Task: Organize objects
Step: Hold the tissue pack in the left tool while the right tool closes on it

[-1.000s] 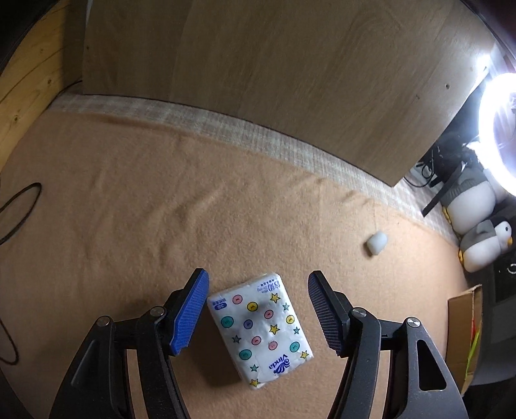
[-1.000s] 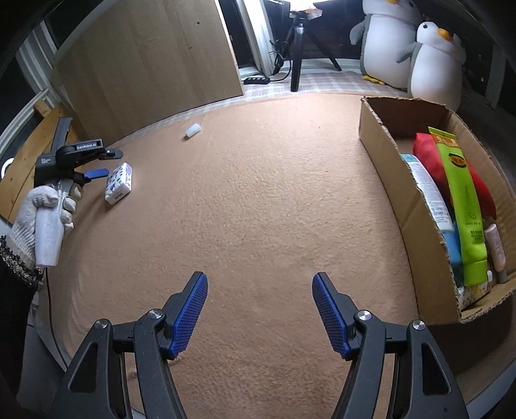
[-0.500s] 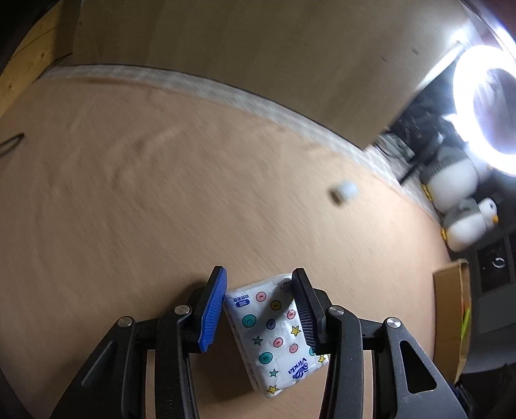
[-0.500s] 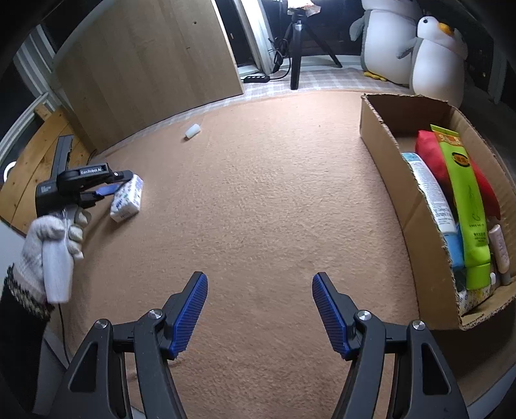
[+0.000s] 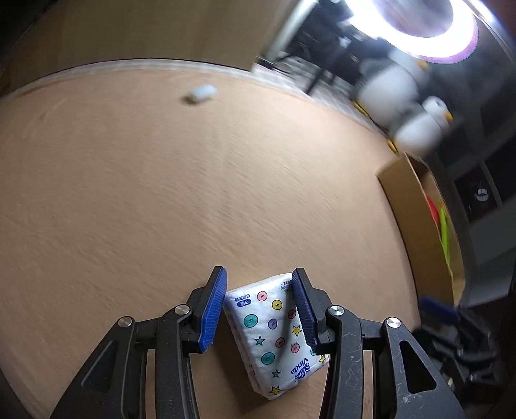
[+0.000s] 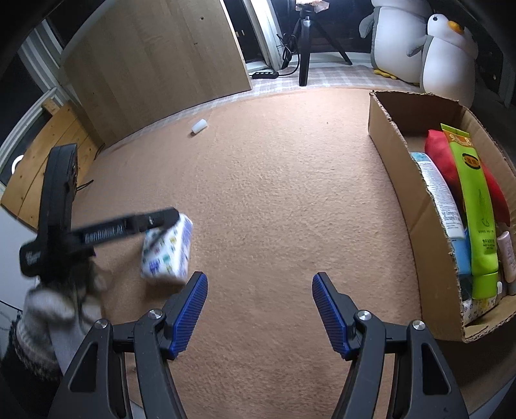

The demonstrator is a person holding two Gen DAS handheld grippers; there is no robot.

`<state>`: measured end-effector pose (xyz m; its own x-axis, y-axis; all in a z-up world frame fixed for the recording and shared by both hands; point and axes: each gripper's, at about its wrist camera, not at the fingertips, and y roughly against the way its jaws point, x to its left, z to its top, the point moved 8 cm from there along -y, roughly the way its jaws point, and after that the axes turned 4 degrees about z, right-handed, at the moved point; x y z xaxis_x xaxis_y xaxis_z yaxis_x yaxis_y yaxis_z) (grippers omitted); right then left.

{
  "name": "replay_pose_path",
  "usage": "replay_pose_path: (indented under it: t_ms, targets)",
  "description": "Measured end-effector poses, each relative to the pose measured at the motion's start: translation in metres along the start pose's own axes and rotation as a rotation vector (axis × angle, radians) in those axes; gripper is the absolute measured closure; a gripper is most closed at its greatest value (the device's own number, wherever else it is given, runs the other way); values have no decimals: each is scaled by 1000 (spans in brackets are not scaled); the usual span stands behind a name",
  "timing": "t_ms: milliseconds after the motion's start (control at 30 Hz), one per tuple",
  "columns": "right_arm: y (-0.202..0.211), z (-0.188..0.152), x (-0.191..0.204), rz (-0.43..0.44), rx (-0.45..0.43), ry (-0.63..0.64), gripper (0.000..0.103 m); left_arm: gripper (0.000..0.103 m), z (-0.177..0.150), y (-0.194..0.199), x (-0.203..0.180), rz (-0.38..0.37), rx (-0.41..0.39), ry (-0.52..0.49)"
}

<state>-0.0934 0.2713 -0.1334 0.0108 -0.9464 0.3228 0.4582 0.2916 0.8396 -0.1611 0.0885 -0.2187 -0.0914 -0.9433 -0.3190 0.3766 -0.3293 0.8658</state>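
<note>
A white tissue pack [image 5: 274,332] printed with coloured dots and stars sits clamped between the blue pads of my left gripper [image 5: 260,306], lifted off the tan carpet. The right wrist view shows the same tissue pack [image 6: 167,251] in the air at the left, blurred, held by the left gripper [image 6: 161,225] in a gloved hand [image 6: 54,309]. My right gripper [image 6: 259,309] hangs open above bare carpet, nothing between its fingers. A cardboard box [image 6: 393,154] at the right holds a green tube [image 6: 474,206], a red pouch and other packages.
A small white cylinder [image 6: 199,125] lies on the carpet near a leaning wooden board [image 6: 154,54]. Two plush penguins [image 6: 448,54] and a tripod [image 6: 306,42] stand at the back. A bright ring light [image 5: 422,29] glares in the left wrist view.
My left gripper shut on the tissue pack, lifted it and carried it right across the carpet toward the right gripper and the box. The right gripper kept still.
</note>
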Motion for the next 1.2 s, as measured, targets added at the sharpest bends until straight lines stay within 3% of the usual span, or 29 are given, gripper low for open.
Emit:
replay_pose_path:
  t_ms: [133, 300, 400, 567, 1200]
  targets:
    - [1, 0, -6, -21, 1, 15, 39, 56, -12, 5, -22, 13, 17, -60]
    - [0, 5, -10, -15, 8, 26, 39, 32, -11, 28, -15, 18, -5, -61]
    - [-3, 8, -9, 1, 22, 30, 39, 27, -21, 37, -16, 40, -2, -115]
    - [-13, 12, 0, 18, 57, 53, 39, 26, -36, 33, -27, 51, 27, -192]
    - [-62, 5, 51, 188, 226, 112, 39, 27, -52, 22, -32, 2, 72, -190]
